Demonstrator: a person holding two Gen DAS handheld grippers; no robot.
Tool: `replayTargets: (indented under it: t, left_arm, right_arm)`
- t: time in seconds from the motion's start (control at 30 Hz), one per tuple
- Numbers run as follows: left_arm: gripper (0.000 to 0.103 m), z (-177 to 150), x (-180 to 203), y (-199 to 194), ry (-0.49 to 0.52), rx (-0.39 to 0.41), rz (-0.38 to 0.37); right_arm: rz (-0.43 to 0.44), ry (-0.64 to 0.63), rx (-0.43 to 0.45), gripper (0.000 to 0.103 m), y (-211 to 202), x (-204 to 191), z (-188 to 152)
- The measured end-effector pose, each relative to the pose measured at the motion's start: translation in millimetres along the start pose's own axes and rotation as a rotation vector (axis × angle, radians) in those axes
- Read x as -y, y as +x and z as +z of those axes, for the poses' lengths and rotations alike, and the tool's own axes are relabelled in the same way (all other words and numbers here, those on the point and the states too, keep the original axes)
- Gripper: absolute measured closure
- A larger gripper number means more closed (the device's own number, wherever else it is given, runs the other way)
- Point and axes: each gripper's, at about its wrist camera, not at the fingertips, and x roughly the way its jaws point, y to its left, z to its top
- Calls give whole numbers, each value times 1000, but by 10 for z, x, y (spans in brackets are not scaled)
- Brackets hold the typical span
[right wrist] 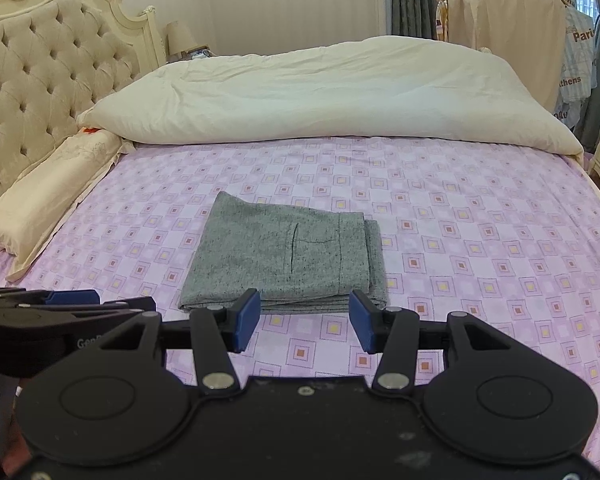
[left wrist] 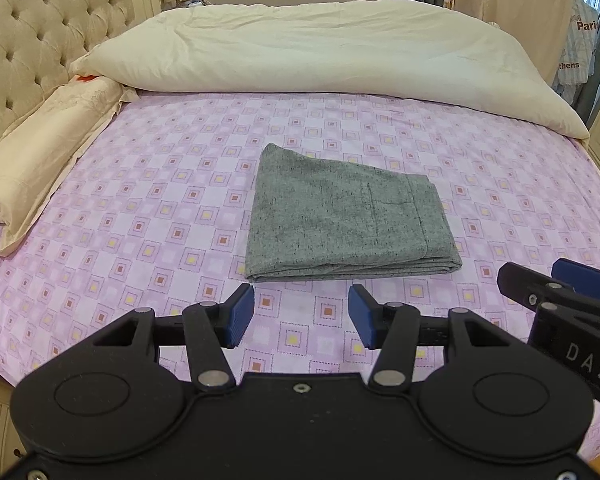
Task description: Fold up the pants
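Observation:
The grey pants (left wrist: 348,216) lie folded into a compact stack on the purple checked bed sheet (left wrist: 140,208); they also show in the right wrist view (right wrist: 288,256). My left gripper (left wrist: 301,316) is open and empty, hovering just short of the stack's near edge. My right gripper (right wrist: 304,320) is open and empty, also just short of the near edge. The right gripper shows at the right of the left wrist view (left wrist: 556,284), and the left gripper at the left of the right wrist view (right wrist: 80,300).
A cream duvet (left wrist: 320,48) lies bunched across the far side of the bed. A cream pillow (left wrist: 40,156) lies at the left by the tufted headboard (left wrist: 28,40). Curtains and hanging clothes (right wrist: 512,28) stand beyond the bed at right.

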Motion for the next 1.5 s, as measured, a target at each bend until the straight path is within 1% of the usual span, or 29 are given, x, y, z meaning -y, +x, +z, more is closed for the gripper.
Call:
replayTargets:
  t: [0.7, 1.5]
  left_arm:
    - [45, 6, 26, -4, 2, 4, -2]
    - [45, -17, 32, 2, 4, -1, -5]
  right_arm:
    - [0, -1, 8, 53, -5, -10, -27]
    - [29, -11, 3, 53, -56, 80, -54]
